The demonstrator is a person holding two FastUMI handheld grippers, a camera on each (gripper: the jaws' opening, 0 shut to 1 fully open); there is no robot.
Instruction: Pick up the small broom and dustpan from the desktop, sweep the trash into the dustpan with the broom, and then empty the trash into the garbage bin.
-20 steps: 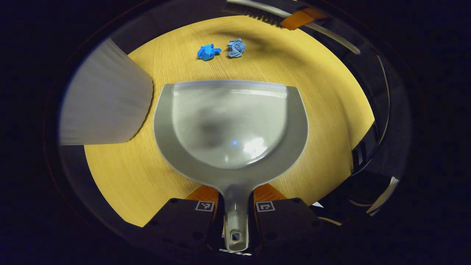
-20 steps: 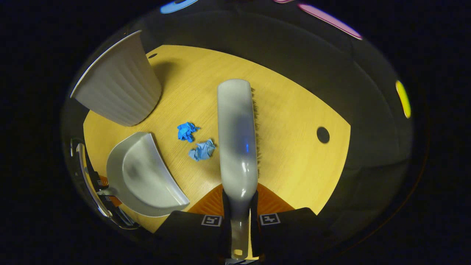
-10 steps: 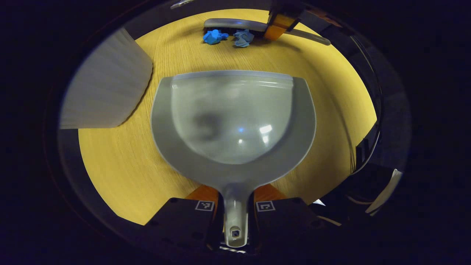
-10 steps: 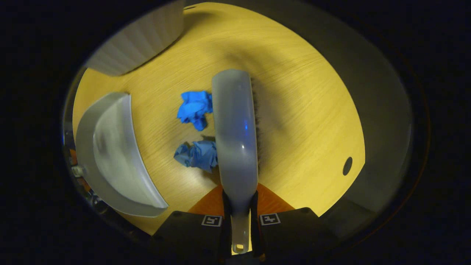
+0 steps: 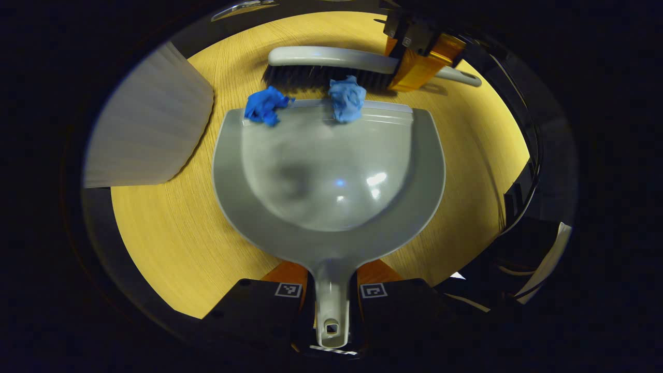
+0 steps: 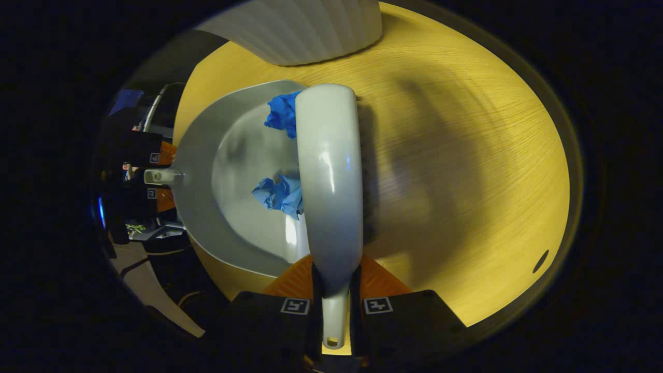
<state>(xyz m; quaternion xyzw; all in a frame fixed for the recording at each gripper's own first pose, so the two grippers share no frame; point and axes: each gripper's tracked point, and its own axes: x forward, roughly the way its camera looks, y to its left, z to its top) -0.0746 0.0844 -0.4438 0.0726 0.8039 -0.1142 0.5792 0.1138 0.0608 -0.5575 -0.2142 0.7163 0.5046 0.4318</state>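
Left gripper (image 5: 331, 300): fingers closed on the dustpan handle, bottom centre of the left gripper view; also seen at the left edge of the right gripper view (image 6: 155, 176), clamped on the same handle.
Right gripper (image 6: 334, 316): fingers closed on the broom handle, bottom centre of the right gripper view; in the left gripper view it sits at the upper right (image 5: 414, 57), gripping the broom.
Dustpan (image 5: 331, 176): grey, centre of the left gripper view, mouth edge toward the top of the frame, lying on the worktop (image 5: 171, 228); in the right gripper view (image 6: 207, 197) left of centre.
Dustpan contents: dark blue paper wad (image 5: 265, 105) on the mouth edge at the pan's upper left; light blue paper wad (image 5: 347, 98) on the mouth edge right of it. In the right gripper view the dark wad (image 6: 282, 114) and light wad (image 6: 279, 191) both lie over the pan, touching the broom.
Broom (image 5: 331, 65): lies across the top of the left gripper view, dark bristles just behind both wads, along the pan's mouth; in the right gripper view (image 6: 329, 176) runs up the centre.
Garbage bin (image 5: 145, 140): ribbed white, upper left of the left gripper view, just beside the dustpan; top of the right gripper view (image 6: 305, 26). Inside cannot be seen.
Worktop: yellow wood grain.
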